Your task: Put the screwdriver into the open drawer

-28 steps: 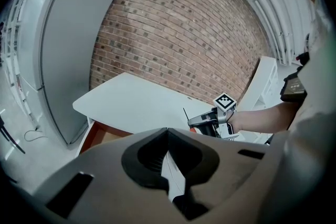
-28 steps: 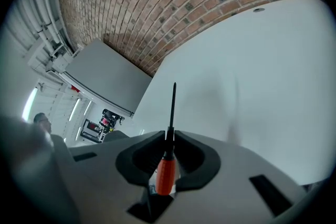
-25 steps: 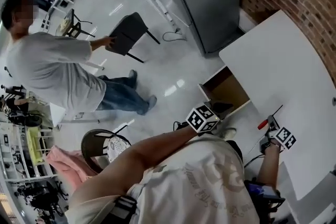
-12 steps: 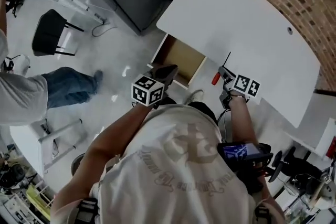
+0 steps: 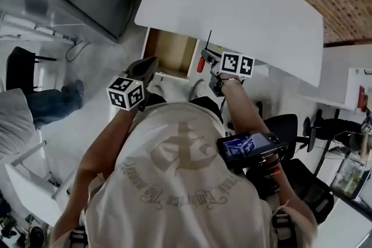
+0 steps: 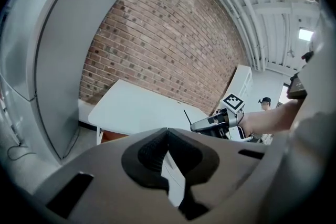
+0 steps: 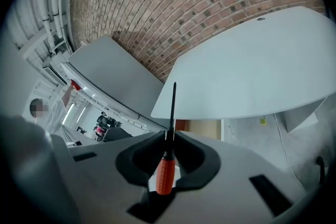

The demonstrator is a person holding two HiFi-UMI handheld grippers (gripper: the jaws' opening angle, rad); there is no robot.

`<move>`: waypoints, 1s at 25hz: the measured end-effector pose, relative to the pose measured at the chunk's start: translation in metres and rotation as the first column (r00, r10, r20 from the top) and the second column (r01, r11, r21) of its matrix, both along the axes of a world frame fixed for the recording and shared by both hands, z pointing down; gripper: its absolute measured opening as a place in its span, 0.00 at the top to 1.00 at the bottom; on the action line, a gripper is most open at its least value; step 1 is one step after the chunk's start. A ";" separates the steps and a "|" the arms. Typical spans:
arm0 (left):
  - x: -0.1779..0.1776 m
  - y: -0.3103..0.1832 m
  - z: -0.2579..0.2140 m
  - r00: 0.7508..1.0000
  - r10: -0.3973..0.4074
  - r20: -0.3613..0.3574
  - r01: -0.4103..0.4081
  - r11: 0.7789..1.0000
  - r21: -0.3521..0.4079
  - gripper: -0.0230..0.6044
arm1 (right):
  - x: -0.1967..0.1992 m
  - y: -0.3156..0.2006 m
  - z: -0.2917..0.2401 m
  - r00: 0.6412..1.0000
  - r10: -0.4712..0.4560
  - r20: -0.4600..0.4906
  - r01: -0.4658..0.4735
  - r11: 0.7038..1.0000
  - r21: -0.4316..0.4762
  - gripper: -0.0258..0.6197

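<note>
Person's wearing a cream short-sleeved T-shirt (image 5: 186,183) with a faded grey-brown emblem and a curve of lettering printed on it, plus dark straps (image 5: 283,223) showing at the bottom edge of the head view. The left gripper (image 5: 151,62) and right gripper (image 5: 203,55) are both matte grey with black ribbed pads (image 6: 152,152), and each has a white cube (image 5: 126,93) covered in black square markers. There's also a black gadget (image 5: 247,147) with a glowing blue screen by the right arm.
</note>
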State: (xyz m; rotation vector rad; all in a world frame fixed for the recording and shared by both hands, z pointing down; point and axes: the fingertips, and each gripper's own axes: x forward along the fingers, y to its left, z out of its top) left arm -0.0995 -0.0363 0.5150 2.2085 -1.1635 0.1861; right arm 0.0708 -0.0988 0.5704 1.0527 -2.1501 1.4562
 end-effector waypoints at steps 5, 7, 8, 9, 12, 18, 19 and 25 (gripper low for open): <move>-0.005 0.000 0.002 0.999 0.044 0.002 -0.044 0.999 0.007 0.93 | -0.016 0.002 -0.003 1.000 0.019 0.002 -0.019 1.000 0.010 0.86; -0.003 0.001 0.001 0.998 0.056 0.002 -0.056 0.998 0.006 0.93 | -0.016 0.004 -0.001 1.000 0.023 -0.001 -0.023 1.000 0.001 0.86; -0.004 0.002 0.000 0.998 0.059 0.002 -0.059 0.998 0.007 0.93 | -0.017 0.006 0.000 1.000 0.022 -0.003 -0.022 1.000 -0.002 0.86; -0.006 0.003 -0.001 0.998 0.059 0.000 -0.059 0.998 0.008 0.93 | -0.020 0.007 0.001 1.000 0.020 -0.006 -0.020 1.000 -0.004 0.86; -0.020 0.007 -0.001 0.998 0.056 -0.014 -0.056 0.998 0.010 0.93 | -0.036 0.013 0.005 1.000 0.016 -0.021 -0.016 1.000 -0.006 0.86; -0.031 0.016 0.018 0.999 0.049 -0.022 -0.050 0.998 -0.045 0.93 | -0.054 0.024 0.032 0.999 -0.005 -0.047 0.002 0.999 -0.054 0.86; -0.032 0.017 0.022 0.999 0.049 -0.021 -0.050 0.997 -0.061 0.93 | -0.055 0.026 0.037 0.999 -0.010 -0.052 0.007 0.998 -0.066 0.86; -0.039 0.012 0.046 0.998 0.055 0.005 -0.054 0.989 -0.140 0.93 | -0.075 0.025 0.082 0.999 -0.036 -0.041 0.029 0.989 -0.143 0.86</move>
